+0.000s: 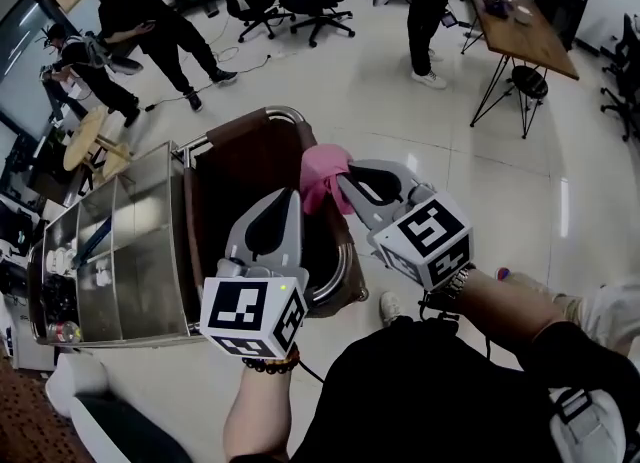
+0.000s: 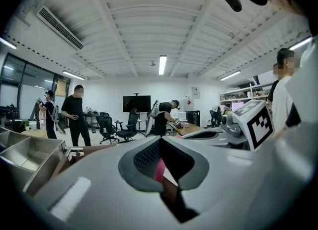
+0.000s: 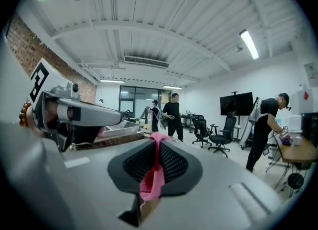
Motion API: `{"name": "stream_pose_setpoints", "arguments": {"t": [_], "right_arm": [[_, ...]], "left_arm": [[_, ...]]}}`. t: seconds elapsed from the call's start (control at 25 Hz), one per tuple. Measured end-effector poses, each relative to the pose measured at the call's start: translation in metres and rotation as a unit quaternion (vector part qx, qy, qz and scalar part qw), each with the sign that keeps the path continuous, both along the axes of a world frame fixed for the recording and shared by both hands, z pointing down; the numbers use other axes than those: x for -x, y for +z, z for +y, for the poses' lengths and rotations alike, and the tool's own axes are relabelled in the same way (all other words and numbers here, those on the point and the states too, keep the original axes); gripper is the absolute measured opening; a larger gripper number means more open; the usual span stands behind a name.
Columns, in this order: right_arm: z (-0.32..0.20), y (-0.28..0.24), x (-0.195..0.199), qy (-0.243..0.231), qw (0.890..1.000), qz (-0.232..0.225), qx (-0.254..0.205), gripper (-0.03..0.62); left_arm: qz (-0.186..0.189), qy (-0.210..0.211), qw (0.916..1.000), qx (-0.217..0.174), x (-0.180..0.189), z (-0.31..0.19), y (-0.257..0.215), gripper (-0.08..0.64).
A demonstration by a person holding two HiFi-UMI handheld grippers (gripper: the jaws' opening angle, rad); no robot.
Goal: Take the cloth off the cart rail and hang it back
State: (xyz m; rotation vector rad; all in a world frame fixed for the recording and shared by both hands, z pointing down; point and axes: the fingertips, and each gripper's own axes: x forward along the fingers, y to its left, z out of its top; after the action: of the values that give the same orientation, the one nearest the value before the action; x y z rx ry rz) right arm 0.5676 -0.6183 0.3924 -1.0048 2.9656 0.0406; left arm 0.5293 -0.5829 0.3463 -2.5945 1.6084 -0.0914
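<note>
- While hanging bunched from the right gripper [image 1: 343,183], the cloth [image 1: 322,177] is drooping, its long axis running up and down and its free end pointing down.
- The right jaws are clamping its upper fold.
- It is hovering over the cart [image 1: 150,251], beside the rail [image 1: 283,111].
- Just beside it, the left gripper [image 1: 292,199] is keeping its jaws together on nothing.

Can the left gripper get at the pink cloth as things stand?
Probably yes: the pink cloth, pinched in the right gripper, hangs just beyond the left gripper with nothing between them, though the left's shut jaws must open first.
</note>
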Motion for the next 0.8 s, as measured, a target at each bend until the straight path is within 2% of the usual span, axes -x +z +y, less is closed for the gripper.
{"name": "stream_pose_setpoints", "arguments": {"t": [0.28,0.52,0.8], "right_arm": [[0.088,-0.062,-0.014,0.021,0.998,-0.028,-0.061,0.012],[0.149,-0.092,-0.004,0.031,0.995,-0.038,-0.090,0.012],[0.194,-0.104,-0.008,0.021,0.996,-0.045,-0.074,0.012]], "left_arm": [[0.003,0.021,0.9994,-0.026,-0.006,0.077,-0.026,0.003],[0.017,0.037,0.9982,-0.044,0.008,0.126,-0.034,0.002],[0.035,0.022,0.9972,-0.062,0.011,0.160,-0.044,0.002]]}}
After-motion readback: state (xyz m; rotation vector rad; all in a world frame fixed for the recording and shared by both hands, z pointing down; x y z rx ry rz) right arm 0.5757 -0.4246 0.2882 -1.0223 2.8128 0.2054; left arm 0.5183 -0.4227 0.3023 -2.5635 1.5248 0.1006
